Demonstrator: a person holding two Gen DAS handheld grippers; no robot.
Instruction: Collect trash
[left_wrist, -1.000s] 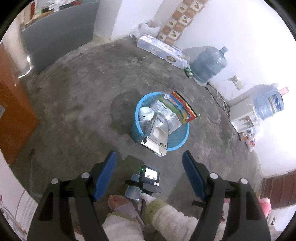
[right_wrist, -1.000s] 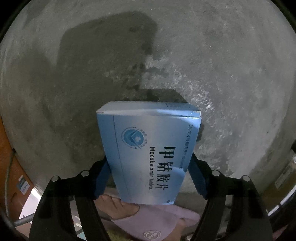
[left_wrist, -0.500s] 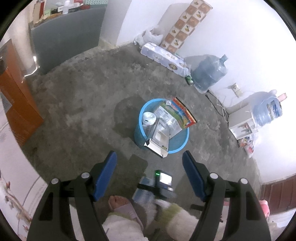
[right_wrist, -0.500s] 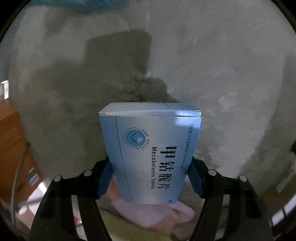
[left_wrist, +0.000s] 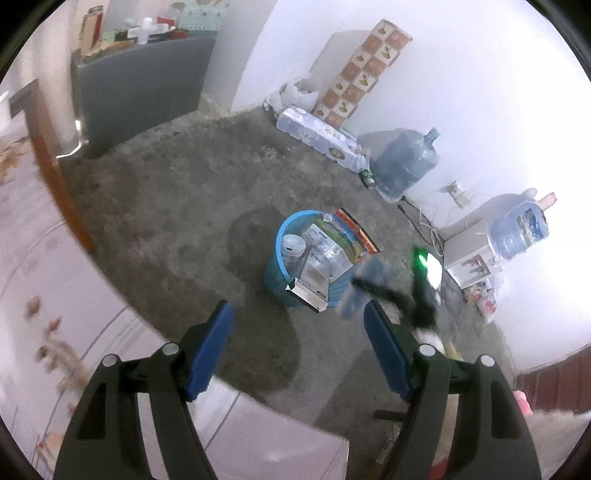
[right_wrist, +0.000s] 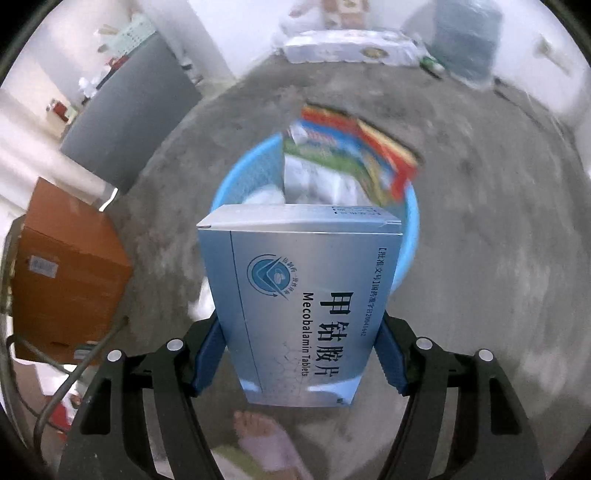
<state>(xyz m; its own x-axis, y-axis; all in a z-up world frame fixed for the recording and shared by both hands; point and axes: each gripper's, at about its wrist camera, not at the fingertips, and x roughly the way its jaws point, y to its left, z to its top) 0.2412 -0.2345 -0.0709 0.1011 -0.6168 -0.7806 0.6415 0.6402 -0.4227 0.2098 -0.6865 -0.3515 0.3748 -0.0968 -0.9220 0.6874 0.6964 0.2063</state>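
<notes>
Left wrist view: my left claw (left_wrist: 297, 345) gapes empty, well short of the blue bin (left_wrist: 291, 275); my blurred right claw (left_wrist: 384, 291) is nearer, just beside its rim

Right wrist view: my right claw (right_wrist: 301, 354) pinches the pill box (right_wrist: 299, 302) by its sides, long axis pointing ahead, tilted down, bin (right_wrist: 408, 229) directly beyond
</notes>
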